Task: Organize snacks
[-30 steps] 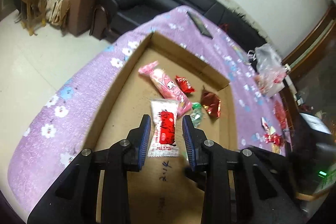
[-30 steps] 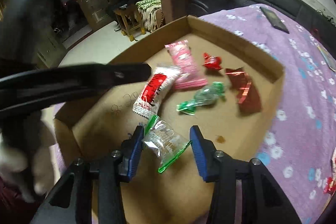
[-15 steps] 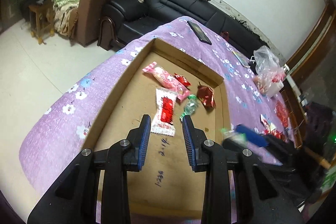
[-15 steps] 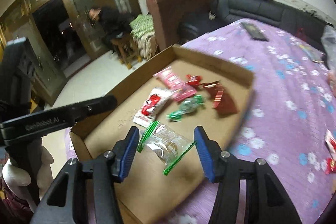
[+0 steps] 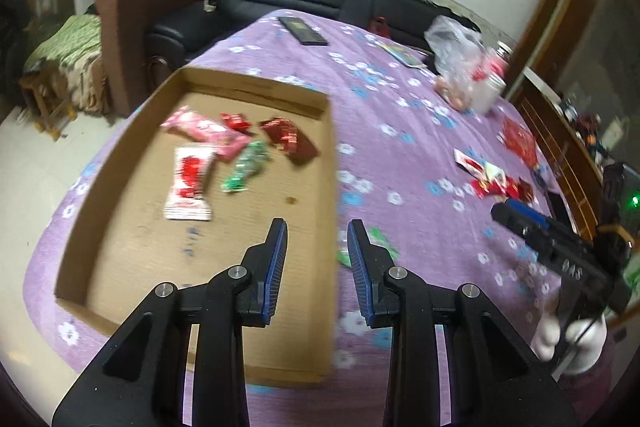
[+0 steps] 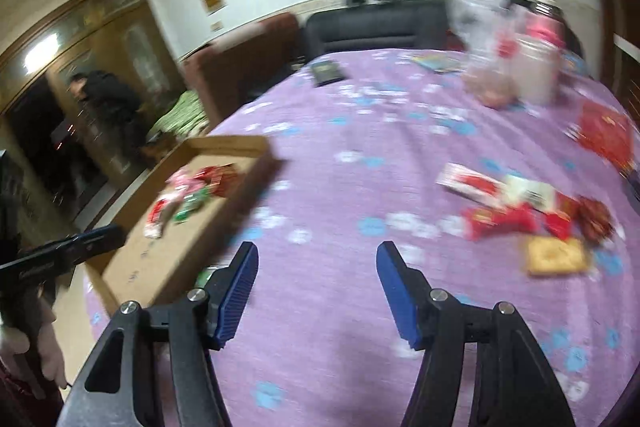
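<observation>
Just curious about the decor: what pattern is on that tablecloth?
The tablecloth is purple with small white and blue flowers, clearest in the left wrist view.

Bench (image 5: 400,155) under purple flowered cloth (image 6: 360,147). Lying directly on it: cardboard tray (image 5: 332,187) at left w/ snacks inside; black remote (image 5: 303,30) at far end; flat colourful booklet (image 5: 404,55) near it; clear plastic bag (image 5: 456,43) & jar (image 5: 496,83) at far right; loose red & white snack packs (image 6: 512,203) on right side, cracker pack (image 6: 556,255) just beside them; green-edged clear packet (image 5: 380,241) just outside tray wall, partly hidden.
</observation>
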Demonstrator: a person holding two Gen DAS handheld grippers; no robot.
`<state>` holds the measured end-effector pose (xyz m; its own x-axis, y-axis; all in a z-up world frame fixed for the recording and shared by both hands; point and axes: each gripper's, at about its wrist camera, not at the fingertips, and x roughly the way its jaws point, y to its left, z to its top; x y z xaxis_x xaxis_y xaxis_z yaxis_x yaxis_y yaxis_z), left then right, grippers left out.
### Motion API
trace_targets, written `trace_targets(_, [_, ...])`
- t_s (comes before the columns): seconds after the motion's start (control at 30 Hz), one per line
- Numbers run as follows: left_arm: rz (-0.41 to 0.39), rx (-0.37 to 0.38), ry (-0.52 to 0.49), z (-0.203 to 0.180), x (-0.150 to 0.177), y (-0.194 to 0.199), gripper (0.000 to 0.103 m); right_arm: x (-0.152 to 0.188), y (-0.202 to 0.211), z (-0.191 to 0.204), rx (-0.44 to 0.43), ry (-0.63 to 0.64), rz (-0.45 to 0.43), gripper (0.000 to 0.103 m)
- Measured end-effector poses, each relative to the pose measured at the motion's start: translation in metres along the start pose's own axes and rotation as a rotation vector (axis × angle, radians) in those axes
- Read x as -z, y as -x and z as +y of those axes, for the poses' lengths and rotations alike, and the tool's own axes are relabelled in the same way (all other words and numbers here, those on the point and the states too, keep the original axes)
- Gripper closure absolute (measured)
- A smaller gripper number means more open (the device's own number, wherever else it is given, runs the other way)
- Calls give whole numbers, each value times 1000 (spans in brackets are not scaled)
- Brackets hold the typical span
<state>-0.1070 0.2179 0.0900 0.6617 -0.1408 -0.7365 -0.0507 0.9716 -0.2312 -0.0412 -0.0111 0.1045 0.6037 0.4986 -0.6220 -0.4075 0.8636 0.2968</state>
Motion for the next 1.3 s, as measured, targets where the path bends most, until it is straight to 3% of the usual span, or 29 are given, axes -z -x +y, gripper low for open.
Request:
trace_targets(0.27, [34, 22, -49, -33, 3, -14, 73, 6, 42, -89, 116, -157, -71, 38])
trace_targets(0.53, [57, 49, -129, -60, 7, -27, 73, 6, 58, -152, 196, -314, -107, 38])
trace_targets(0.67, [96, 70, -195, -64, 9, -42, 73, 8, 49, -155, 162, -331, -108, 38])
trace_targets(0.83, [137, 73, -417, -87, 18, -68, 74, 19, 33, -148, 147, -304, -111, 38])
trace_targets(0.93, [206, 24, -427, -85, 16, -94, 74, 25, 28, -152, 154, -311, -91, 38])
trace_targets(1.07, [238, -32, -402, -81, 16, -107, 74, 27, 28, -156, 156, -322, -90, 38])
trace_targets(1.23, [165, 37, -403, -82, 16, -89, 73, 26, 25, -152, 155, -301, -79, 38])
trace_targets(1.3, [149, 21, -408, -81, 12, -87, 73, 27, 23, -152, 156, -300, -73, 38])
